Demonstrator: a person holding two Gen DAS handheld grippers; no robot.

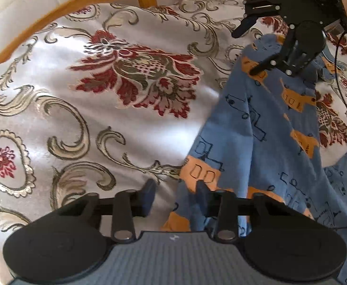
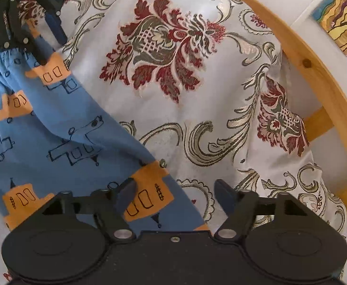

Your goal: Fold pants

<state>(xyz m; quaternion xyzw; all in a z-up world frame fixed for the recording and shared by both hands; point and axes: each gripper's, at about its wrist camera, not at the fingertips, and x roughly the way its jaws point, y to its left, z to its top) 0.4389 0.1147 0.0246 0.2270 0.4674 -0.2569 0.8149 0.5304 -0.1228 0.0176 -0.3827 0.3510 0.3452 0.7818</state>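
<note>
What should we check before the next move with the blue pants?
1. Left gripper fingers open at the pants' edge: ok.
2. Right gripper fingers open at the other edge: ok.
3. Fabric gripped by either gripper: not ok, neither has closed.
4. Bedspread beside the pants free for folding: ok.
5. Pants lying flat: not ok, wrinkled.
6. Where the pant legs end: cannot tell.

- We see the pants (image 1: 263, 142) in mid blue, printed with orange house shapes and dark outline drawings.
- Our bedspread (image 1: 54, 109) is silvery white, with dark red and olive flowers and beige scrolls.
- The bed frame (image 2: 315, 71) is honey-coloured wood.
- Both hand-held grippers are black with dark blue fingers (image 2: 223, 197).
</note>
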